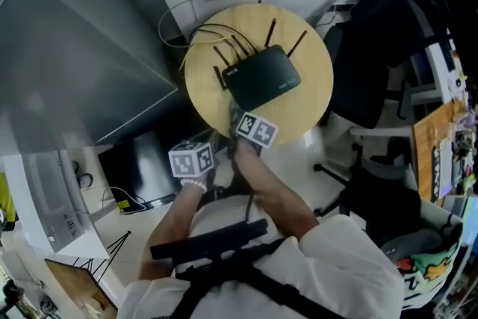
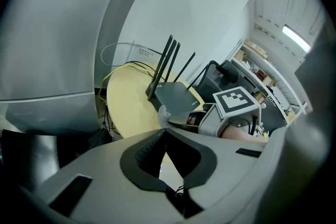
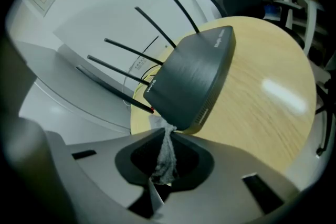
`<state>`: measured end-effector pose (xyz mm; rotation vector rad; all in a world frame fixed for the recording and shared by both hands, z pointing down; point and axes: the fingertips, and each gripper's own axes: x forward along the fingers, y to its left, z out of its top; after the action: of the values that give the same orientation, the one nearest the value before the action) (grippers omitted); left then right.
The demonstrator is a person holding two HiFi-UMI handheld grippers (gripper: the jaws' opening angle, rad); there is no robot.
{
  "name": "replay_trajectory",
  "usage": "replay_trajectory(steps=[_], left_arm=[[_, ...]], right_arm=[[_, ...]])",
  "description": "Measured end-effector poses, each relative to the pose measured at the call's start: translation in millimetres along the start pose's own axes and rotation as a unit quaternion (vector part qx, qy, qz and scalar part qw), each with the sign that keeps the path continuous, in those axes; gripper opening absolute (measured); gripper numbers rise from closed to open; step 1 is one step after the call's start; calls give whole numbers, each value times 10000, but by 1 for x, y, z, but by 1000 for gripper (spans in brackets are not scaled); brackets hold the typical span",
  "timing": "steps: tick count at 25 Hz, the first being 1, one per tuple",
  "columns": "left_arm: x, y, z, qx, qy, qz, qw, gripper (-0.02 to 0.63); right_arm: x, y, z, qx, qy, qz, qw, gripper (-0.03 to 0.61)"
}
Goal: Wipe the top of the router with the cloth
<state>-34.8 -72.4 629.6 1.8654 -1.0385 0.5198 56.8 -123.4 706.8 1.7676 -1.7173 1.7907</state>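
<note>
Router (image 1: 263,75): dk grey, flat, thin antennas (image 3: 126,47)

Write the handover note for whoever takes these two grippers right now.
Right gripper: shut on the cloth, tips at the near corner of the router.
Left gripper: shut, empty, held short of the near edge of the round table.
Router: lies flat on the table, antennas on its far side.
Done: cloth in grip and at the router.
Left: sweep the cloth across the top. How much is already wiped cannot be told.
</note>
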Motion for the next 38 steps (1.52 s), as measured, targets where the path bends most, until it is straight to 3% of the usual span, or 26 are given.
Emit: replay_trajectory(steps=[4,10,16,20,28,38], left_arm=[[-12,-4,-12,36,-68,-195,9998,-9],[-63,-13,-20,227,-448,-570,9971,-9],[-135,-30,-17,822,-1120,-830,9868,-9],[-179,-42,-34,1190,-1285,-1009,9794,-9],[-217,-53,-55,1264,-1494,-1096,9745,-9],[-213,-96,-69,1219,-1603,-1158,9726,-9]], right_arm=[[-22,2,-5,-86,-198,156,9996,38],[-95,27,-19,-1005,-605,528,9917,38],[-199,57,-39,-2242,-1454,466,9625,37],[-249,70,-71,-2400,-1782,498,9530,37],[-283,69,-124,-2736,-1685,386,9462,34],[-313,58,-117,-3061,-1711,445,9354,34]])
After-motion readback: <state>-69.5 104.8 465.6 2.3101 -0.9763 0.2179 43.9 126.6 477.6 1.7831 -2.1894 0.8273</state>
